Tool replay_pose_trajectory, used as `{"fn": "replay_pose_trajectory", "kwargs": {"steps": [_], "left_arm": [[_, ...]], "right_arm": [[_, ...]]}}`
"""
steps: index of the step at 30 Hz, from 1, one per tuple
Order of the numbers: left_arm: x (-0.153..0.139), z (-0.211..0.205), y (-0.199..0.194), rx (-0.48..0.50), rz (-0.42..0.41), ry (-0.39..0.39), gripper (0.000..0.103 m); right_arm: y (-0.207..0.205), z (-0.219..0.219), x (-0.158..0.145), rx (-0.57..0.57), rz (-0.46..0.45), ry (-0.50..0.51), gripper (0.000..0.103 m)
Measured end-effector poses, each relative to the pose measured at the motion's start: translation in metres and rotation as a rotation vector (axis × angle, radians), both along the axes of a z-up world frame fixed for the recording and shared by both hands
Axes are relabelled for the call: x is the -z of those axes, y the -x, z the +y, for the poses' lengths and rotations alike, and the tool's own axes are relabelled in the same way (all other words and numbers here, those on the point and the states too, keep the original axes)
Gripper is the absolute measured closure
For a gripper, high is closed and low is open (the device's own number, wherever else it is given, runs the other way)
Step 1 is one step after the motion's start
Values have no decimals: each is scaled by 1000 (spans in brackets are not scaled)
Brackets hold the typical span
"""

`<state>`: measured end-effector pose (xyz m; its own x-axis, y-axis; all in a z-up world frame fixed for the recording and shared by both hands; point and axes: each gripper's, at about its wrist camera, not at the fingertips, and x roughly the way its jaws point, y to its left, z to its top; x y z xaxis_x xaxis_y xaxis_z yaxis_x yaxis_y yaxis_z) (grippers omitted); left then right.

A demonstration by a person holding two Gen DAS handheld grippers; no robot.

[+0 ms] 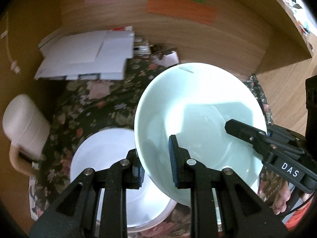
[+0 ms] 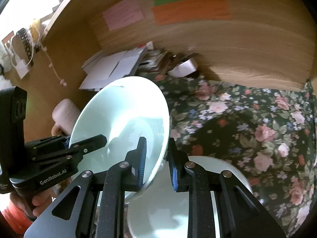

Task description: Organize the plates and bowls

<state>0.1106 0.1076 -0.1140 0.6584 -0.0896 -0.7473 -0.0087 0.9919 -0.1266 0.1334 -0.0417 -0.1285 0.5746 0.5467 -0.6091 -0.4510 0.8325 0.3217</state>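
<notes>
Left wrist: both claws [image 1: 157, 161] [image 2: 158, 163] pinch opposite rims of the tilted pale-green bowl [image 1: 198, 107] [image 2: 122, 115].

The left gripper [image 1: 156, 170] pinches the rim of a tilted green bowl [image 1: 198, 123], one finger inside and one outside. The right gripper [image 1: 255, 136] grips the opposite rim. A white bowl [image 1: 103, 154] sits below on the floral cloth [image 1: 89, 107].

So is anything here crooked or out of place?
Yes: the pale green bowl hangs tilted in the air, pinched at opposite rims by the left gripper and right gripper, above a white dish on the floral cloth. No spills or damage are visible.
</notes>
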Motion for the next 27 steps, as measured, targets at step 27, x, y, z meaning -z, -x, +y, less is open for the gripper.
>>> {"fn": "replay_pose_trajectory", "kwargs": {"steps": [27], "left_arm": [[38, 69, 42, -166, 66, 49, 82]], "right_arm": [[7, 77, 38, -164, 86, 40, 83]]}}
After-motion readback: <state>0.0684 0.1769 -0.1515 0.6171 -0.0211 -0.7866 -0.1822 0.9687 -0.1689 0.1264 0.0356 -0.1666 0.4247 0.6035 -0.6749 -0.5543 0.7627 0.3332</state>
